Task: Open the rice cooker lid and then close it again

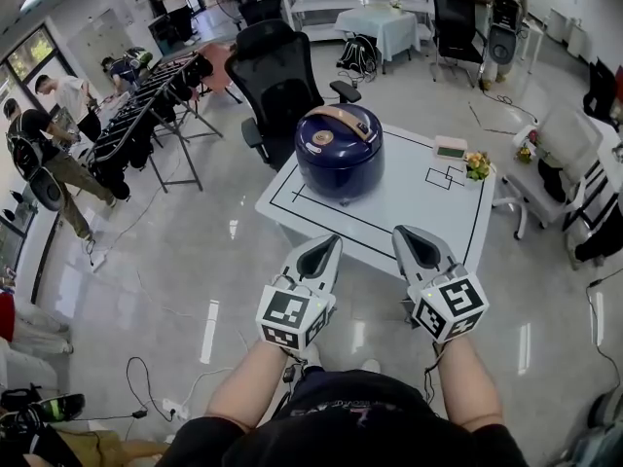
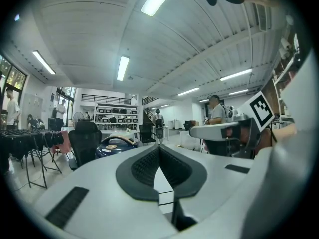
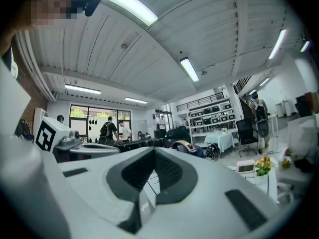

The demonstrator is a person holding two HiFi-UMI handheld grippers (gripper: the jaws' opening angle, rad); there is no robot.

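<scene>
**Fig. Head view, w/ both gripper views.** The rice cooker [image 1: 339, 151] stands upright on the white table [image 1: 409, 212], toward its left end as the head view shows it, inside a black taped outline, lid down. The left gripper [image 1: 324, 248] and right gripper [image 1: 416, 236] hang side by side at the table's near edge, well apart from the cooker, both pointing roughly level toward it. Each has its jaws fully together w/ nothing between them (the ribbed black pads meet along a thin seam in both gripper views).

**Handling (judgement).** The cooker is a squat, rounded drum w/ a glossy dark-blue shell, hard and prob. slippery under the pads. It is likely heavy enough to sit firm while the lid swings, though one gripper steadying the body may help. The lid is domed and rigid, prob. hinged at one side and latched. A tan arched carry handle [image 1: 343, 122] lies across it, and a round gold-ringed disc [image 1: 322, 137] sits on the lid beside it (release button or vent: cannot tell). Best hold: the latch first, then the lid's rim opposite the hinge. The tabletop is flat and matte.
</scene>
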